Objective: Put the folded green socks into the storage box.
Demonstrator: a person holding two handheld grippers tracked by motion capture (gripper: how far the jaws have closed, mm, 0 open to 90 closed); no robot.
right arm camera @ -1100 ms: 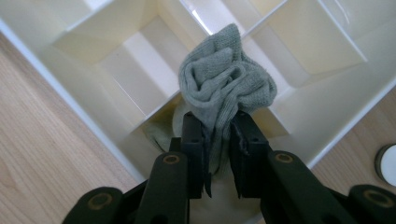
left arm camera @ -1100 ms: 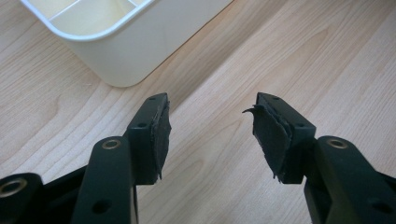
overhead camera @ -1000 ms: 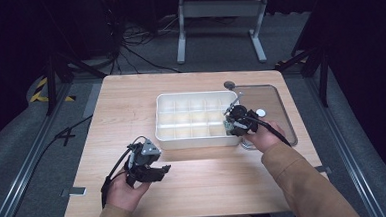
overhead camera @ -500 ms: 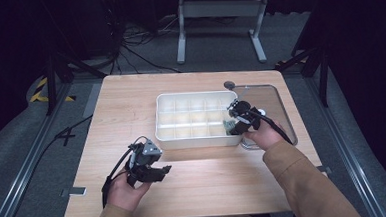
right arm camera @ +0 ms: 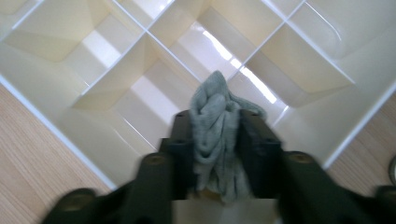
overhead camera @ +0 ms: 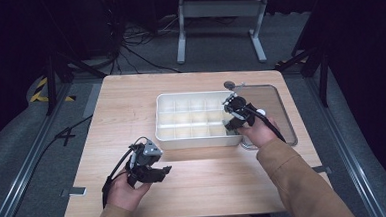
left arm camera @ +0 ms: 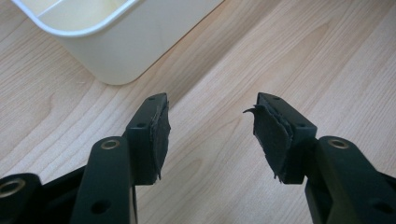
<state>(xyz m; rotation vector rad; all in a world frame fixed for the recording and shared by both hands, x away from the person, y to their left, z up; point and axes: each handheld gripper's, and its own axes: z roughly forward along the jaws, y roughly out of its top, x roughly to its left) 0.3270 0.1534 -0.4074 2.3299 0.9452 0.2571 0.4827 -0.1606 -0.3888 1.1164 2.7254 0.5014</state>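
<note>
A white divided box (overhead camera: pixel 165 116) with several compartments stands mid-table. My right gripper (overhead camera: pixel 231 117) hangs over its right end, shut on a bunched grey cloth (right arm camera: pixel 215 119) that sticks out past the jaw tips above the compartments (right arm camera: pixel 154 88). My left gripper (overhead camera: pixel 160 171) rests low near the table's front, in front of the box's near left corner (left arm camera: pixel 109 56). Its jaws are spread wide with bare wood between the worn pads (left arm camera: pixel 159 135).
A clear lid (overhead camera: pixel 268 107) lies flat on the table to the right of the box, with a small round knob (overhead camera: pixel 228 85) at its far corner. Dark floor, cables and a metal stand lie beyond the table's far edge.
My right gripper has shifted slightly left and forward over the box's right end with the cloth. The left gripper has stayed put.
</note>
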